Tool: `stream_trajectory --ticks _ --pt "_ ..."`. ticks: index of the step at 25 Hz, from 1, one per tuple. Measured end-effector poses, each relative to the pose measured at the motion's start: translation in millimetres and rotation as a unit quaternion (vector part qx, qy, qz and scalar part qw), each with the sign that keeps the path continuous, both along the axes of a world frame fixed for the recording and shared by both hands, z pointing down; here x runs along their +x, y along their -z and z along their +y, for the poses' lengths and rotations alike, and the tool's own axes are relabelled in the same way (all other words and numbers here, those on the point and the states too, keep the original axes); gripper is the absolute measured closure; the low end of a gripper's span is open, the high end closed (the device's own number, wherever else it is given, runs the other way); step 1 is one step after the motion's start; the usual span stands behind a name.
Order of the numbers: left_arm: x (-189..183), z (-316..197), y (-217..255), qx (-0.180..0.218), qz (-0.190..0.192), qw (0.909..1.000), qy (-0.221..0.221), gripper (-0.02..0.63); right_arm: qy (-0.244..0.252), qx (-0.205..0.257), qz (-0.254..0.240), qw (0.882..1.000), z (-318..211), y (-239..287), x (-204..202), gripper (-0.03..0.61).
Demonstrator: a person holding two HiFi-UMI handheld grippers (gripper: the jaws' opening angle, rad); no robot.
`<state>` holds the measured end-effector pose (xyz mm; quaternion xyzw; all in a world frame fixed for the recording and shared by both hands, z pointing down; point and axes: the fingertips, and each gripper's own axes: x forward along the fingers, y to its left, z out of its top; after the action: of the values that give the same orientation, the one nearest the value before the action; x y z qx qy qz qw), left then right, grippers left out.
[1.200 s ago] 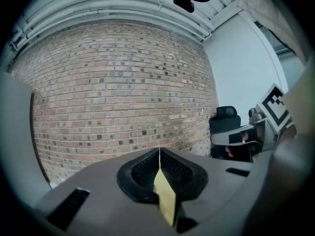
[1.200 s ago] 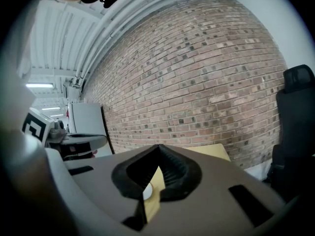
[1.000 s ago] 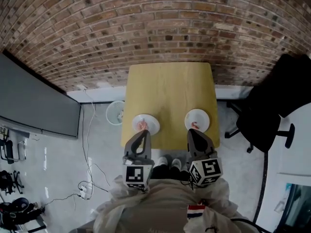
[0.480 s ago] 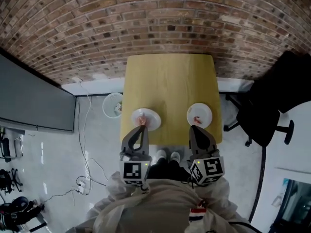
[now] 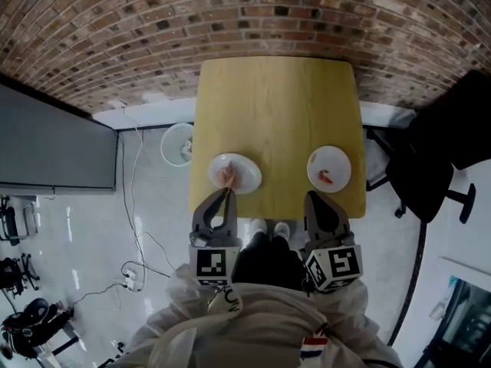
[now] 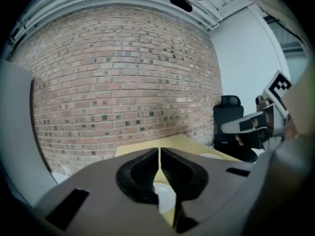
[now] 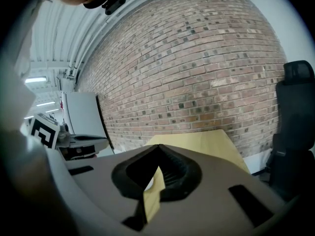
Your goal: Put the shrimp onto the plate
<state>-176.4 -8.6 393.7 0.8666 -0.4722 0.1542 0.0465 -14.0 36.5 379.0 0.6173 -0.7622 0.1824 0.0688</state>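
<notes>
Two white plates stand near the front edge of the yellow table (image 5: 276,106). A pink shrimp (image 5: 227,176) lies on the left plate (image 5: 244,172), and an orange-pink shrimp (image 5: 326,177) on the right plate (image 5: 337,162). My left gripper (image 5: 227,192) is shut and empty, its tip at the left plate's near rim. The right gripper (image 5: 316,196) is also shut and empty, just short of the right plate. In the left gripper view the jaws (image 6: 160,149) meet, with the plate (image 6: 166,196) below them. The right gripper view shows its jaws (image 7: 158,147) closed over the table (image 7: 197,144).
A white waste bin (image 5: 178,146) stands on the floor left of the table. A black office chair (image 5: 441,156) is at the right. A grey panel (image 5: 54,148) fills the left side, with cables (image 5: 138,282) on the floor. The brick wall (image 5: 253,14) runs behind the table.
Both grippers have sunk a little toward the table's near edge, jaws still shut. The head view has shifted, so the table and plates look larger.
</notes>
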Motion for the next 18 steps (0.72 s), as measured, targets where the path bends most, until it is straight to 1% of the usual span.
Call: stream_trajectory --ticks 3,9,14,18 --pt "-4.6 -6.3 -18.8 -0.01 -0.011 0.9999 0.002 0.597 0.0 -0.006 0.0 1.0 -2.8 -11.8 -0.4 0.555" --pt "-10.8 -12.4 -44.4 -0.026 -0.017 0.9995 0.008 0.597 -0.004 -0.018 -0.009 1.0 1.5 -36.5 -0.6 0.555" --pt "-12.0 -11.9 -65.8 -0.042 -0.024 0.9988 0.003 0.597 -0.008 -0.032 -0.008 0.999 -0.1 -50.9 -0.4 0.555" --pt "-11.4 -13.6 -90.4 -0.067 -0.033 0.9972 -0.001 0.597 -0.02 -0.039 -0.013 0.999 -2.1 -65.1 4.7 0.555"
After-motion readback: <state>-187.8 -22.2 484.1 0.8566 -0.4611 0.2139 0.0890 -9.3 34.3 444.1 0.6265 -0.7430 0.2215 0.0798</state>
